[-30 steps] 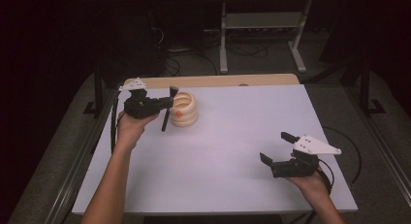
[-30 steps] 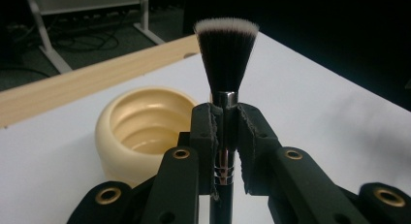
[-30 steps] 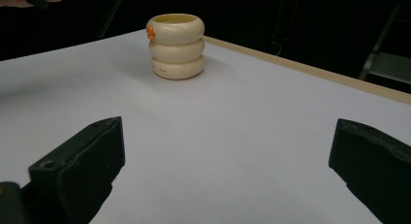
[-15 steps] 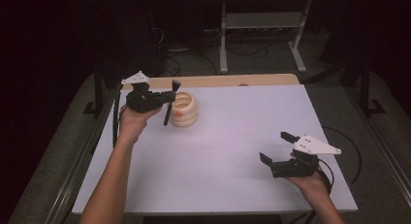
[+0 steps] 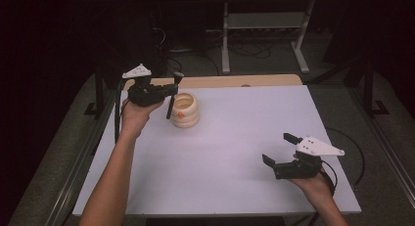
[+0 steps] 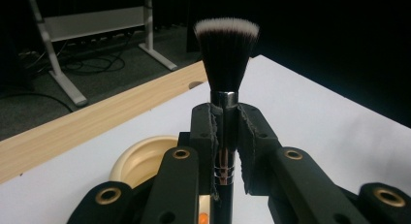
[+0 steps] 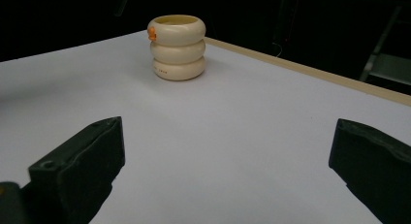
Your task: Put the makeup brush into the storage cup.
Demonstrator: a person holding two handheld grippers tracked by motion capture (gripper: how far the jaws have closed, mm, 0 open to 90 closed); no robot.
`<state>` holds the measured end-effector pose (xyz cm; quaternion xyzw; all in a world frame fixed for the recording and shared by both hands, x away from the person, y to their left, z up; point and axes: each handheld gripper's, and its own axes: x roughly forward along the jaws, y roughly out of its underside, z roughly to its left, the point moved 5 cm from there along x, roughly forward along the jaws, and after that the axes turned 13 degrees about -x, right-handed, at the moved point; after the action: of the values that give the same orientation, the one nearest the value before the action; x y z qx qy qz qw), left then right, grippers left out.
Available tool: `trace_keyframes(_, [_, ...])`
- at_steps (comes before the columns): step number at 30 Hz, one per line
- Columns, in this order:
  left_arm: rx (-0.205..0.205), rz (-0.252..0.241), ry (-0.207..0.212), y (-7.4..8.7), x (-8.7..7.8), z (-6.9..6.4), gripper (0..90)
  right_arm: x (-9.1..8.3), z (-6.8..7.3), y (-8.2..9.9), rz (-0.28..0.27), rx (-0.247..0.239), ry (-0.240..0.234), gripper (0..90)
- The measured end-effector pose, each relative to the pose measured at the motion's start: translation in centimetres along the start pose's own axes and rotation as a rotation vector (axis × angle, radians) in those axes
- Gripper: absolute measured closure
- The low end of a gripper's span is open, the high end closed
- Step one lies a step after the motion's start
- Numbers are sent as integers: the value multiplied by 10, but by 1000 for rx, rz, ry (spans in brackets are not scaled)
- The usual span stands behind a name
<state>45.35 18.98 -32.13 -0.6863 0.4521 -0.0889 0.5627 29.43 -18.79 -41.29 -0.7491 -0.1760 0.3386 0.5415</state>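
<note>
Brush (image 6: 226, 59) is the thing I hold now: my left gripper (image 5: 169, 96) has its jaws closed tight on the metal handle, and in the left gripper view the dark bristles with white tips stand up above the jaws. In the high view the brush hangs with its handle down, just at the left side of the cup (image 5: 186, 110), above the table (image 5: 235, 138); I cannot tell if the handle touches the cup. The cup is cream, made like three stacked rings, with a small orange mark on its side, and it stands upright near the far left part of the table. My right gripper (image 5: 281, 152) is well apart from it, low at the near right corner, with jaws wide open and nothing between them.
</note>
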Motion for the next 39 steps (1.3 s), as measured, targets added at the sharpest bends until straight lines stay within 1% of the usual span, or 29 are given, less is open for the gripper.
trace_keyframes(3, [-6,-11,6,-2,2,1,777,0,0,0,1,0,0,0])
trace_keyframes(4, [0,-11,6,-2,3,1,777,0,0,0,1,0,0,0])
trace_keyframes(10, [-5,-32,5,-7,6,5,778,0,-1,1,2,7,0,0])
trace_keyframes(15, [0,-42,2,-10,9,7,777,0,-1,0,-1,2,0,0])
trace_keyframes(20, [11,-58,8,-13,12,7,777,0,-1,1,1,4,0,0])
trace_keyframes(27, [10,-79,10,-14,16,11,777,-1,-1,1,-1,5,2,0])
trace_keyframes(30, [12,-90,6,-17,16,13,777,0,-1,1,1,5,-1,0])
trace_keyframes(39, [22,-117,15,-27,20,12,777,0,-1,1,-1,6,-3,0])
